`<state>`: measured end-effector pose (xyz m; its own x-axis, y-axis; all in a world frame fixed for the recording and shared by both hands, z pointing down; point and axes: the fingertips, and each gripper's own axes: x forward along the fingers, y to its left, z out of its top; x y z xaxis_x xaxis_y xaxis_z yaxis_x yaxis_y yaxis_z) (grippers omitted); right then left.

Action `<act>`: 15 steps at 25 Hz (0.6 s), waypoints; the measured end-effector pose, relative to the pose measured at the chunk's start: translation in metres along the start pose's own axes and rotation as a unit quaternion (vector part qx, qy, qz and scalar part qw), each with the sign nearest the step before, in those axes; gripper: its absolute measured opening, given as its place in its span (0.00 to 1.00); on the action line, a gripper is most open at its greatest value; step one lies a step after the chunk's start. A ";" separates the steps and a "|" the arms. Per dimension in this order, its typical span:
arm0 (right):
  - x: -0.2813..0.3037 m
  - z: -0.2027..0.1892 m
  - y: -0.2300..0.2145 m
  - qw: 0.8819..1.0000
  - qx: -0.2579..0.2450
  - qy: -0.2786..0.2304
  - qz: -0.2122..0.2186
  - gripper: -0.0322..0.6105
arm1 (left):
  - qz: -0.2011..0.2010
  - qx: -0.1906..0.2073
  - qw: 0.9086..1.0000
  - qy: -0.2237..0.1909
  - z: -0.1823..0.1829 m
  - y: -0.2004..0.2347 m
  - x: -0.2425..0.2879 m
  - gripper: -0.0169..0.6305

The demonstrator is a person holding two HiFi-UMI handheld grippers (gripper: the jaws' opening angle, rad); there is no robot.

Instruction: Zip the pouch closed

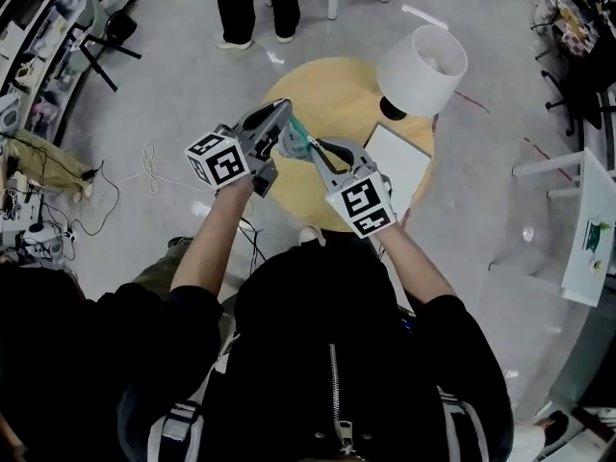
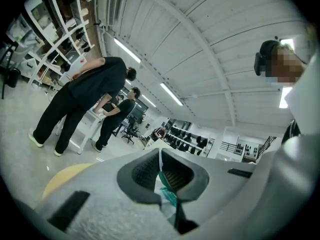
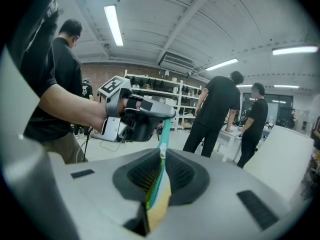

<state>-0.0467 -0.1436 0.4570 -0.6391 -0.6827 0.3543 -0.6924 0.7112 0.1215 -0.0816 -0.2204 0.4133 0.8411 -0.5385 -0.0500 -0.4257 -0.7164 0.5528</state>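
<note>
I hold a teal pouch [image 1: 296,139] in the air above the round yellow table [image 1: 332,89], stretched between both grippers. My left gripper [image 1: 286,123] is shut on one end of it. In the left gripper view, teal fabric [image 2: 170,195] and a thin white strip sit pinched between the pads [image 2: 145,171]. My right gripper [image 1: 314,148] is shut on the other end. The right gripper view shows the pouch's teal and yellow edge [image 3: 159,186] clamped in the jaws and running up to the left gripper [image 3: 145,118]. I cannot make out the zip slider.
On the table stand a white lampshade [image 1: 422,68] and a white flat pad [image 1: 397,158]. People stand beyond the table [image 1: 255,3]. Cables lie on the floor at the left [image 1: 144,166]. A white table edge shows at the right [image 1: 589,234].
</note>
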 end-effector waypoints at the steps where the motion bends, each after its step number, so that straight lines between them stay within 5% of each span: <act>1: -0.002 -0.003 0.000 1.000 0.001 0.001 0.000 0.11 | 0.000 0.001 1.000 0.000 0.000 0.000 0.000 0.05; 15: -0.004 -0.006 0.003 1.000 -0.003 0.001 -0.004 0.11 | -0.006 0.008 1.000 0.012 -0.004 0.002 0.001 0.05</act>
<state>-0.0444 -0.1374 0.4615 -0.6336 -0.6874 0.3551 -0.6947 0.7075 0.1299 -0.0802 -0.2208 0.4183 0.8538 -0.5194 -0.0356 -0.4213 -0.7296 0.5387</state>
